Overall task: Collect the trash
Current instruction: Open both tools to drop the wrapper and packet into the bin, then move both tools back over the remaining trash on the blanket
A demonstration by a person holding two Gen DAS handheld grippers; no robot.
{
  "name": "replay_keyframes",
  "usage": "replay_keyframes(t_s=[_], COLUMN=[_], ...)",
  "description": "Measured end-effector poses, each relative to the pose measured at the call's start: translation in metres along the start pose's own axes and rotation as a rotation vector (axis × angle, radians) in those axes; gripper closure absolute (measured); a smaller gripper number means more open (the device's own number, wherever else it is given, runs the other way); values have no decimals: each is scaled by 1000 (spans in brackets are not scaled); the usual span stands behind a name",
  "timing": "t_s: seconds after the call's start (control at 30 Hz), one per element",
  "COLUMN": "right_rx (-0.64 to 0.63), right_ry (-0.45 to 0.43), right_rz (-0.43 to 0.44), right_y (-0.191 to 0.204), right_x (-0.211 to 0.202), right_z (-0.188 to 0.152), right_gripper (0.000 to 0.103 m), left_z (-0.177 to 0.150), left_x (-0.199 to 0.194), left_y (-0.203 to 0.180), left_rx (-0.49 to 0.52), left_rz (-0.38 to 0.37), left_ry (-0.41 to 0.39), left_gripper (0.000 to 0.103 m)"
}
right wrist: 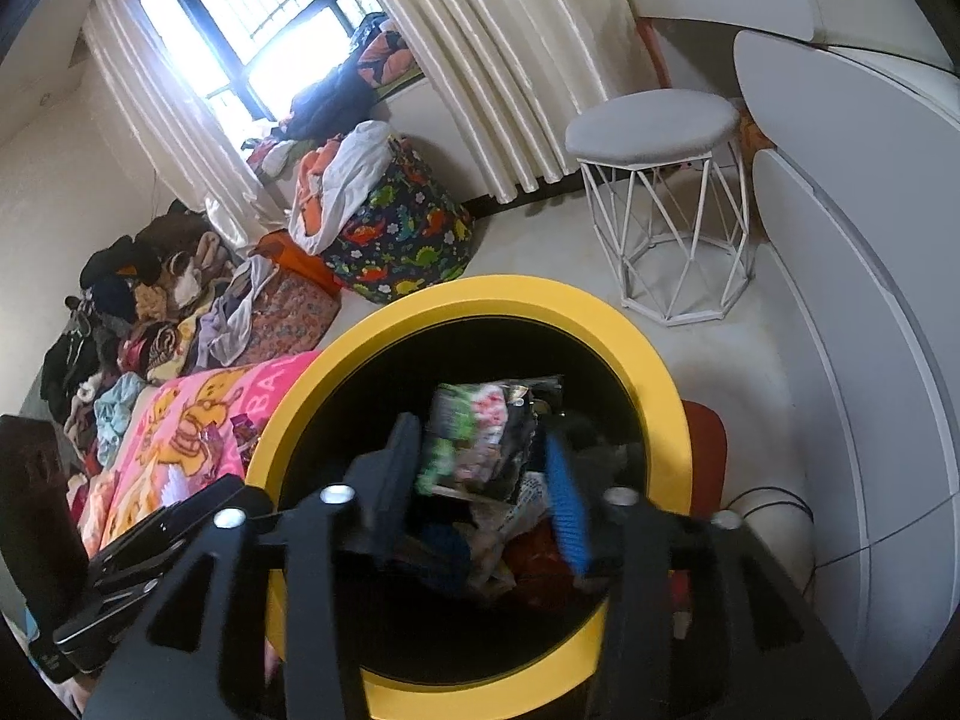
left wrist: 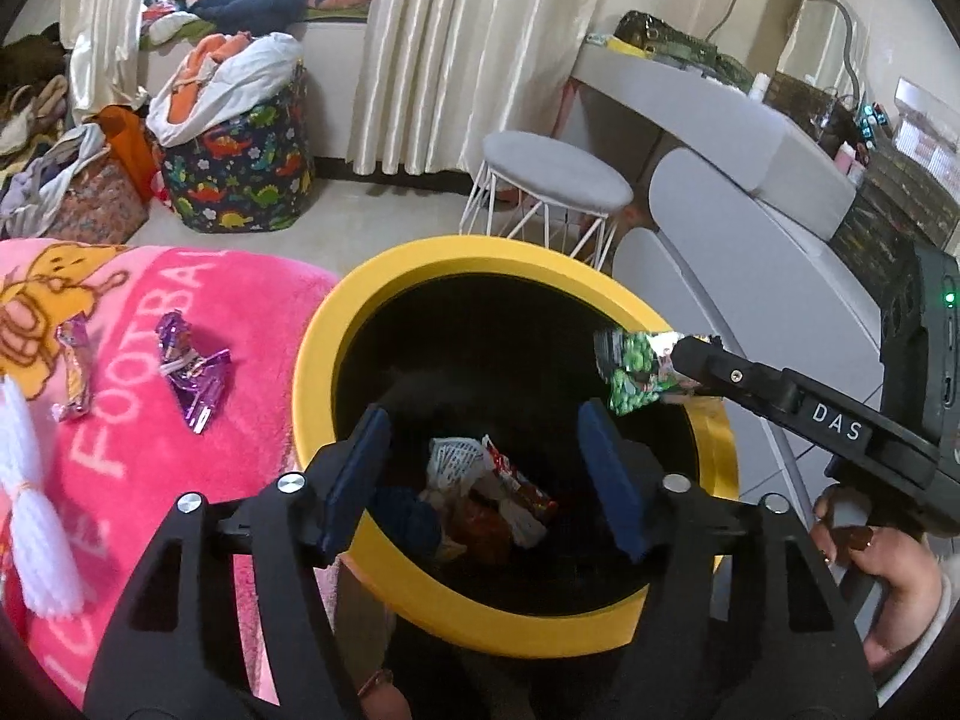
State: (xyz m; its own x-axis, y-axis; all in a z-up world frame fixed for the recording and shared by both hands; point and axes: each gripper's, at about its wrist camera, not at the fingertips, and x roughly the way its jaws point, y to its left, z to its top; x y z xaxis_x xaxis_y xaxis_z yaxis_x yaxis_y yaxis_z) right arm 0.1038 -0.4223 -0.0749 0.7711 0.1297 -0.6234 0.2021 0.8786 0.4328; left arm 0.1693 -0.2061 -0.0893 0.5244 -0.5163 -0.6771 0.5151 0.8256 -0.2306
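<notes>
- Left wrist view, far left: a white yarn tassel [left wrist: 33, 504] is seen lying on the pink blanket [left wrist: 252, 276], with a small purple-and-silver wrapper [left wrist: 72, 372] near it.
- Slightly right of that, a crumpled purple wrapper [left wrist: 195, 369] is seen on the blanket, well apart from both tools; it is judged to be trash not yet collected.
- At the centre, the yellow-rimmed bin [left wrist: 318, 348] is seen standing just beside the blanket; a red snack packet [left wrist: 522, 486] and pale paper scraps are visible at its bottom.
- The left gripper [left wrist: 486, 474] is held over the bin's near rim with its jaws spread wide and nothing between them.
- To the right, the right gripper [left wrist: 681, 369] is seen reaching in over the far rim, and the green wrapper [left wrist: 636, 375] is shown at its tip above the opening.
- In the right wrist view the same green wrapper [right wrist: 474, 438] is seen between the fingers of the right gripper [right wrist: 486, 486], but motion blur hides the contact; whether it is pinched or already let go cannot be told.
- The step in hand is judged to be the drop of the green wrapper into the bin.
- If the wrapper is not yet freed, the next move calls for the right jaws to be parted while the tip is kept inside the rim's outline, so that the light foil is not lost over the edge.
- After that, the empty left tool would need to be carried leftward to the purple wrapper and closed on its raised crumple, not on the soft pile beneath.
</notes>
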Motion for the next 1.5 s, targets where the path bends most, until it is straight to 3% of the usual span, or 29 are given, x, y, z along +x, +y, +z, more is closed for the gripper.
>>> replay_keyframes(t_s=[0.07, 0.1, 0.4, 0.83, 1.5], right_rx=[-4, -5, -35, -118, -331], right_ry=[-5, -7, -30, -36, 128], right_rz=[-4, -7, 1, 20, 77], right_y=[1, 1, 11, 35, 113], right_x=[-1, -2, -9, -11, 33], right_z=[0, 1, 1, 1, -41], right_gripper=[56, 52, 43, 40, 31], left_z=[0, -1, -2, -7, -35], left_x=[-6, -9, -38, -69, -134], left_y=[-1, 0, 17, 42, 115], left_rx=[7, 8, -22, -93, -251], left_rz=[19, 30, 97, 139, 258], left_ry=[-20, -33, -100, -153, -237], left_gripper=[15, 11, 11, 11, 11])
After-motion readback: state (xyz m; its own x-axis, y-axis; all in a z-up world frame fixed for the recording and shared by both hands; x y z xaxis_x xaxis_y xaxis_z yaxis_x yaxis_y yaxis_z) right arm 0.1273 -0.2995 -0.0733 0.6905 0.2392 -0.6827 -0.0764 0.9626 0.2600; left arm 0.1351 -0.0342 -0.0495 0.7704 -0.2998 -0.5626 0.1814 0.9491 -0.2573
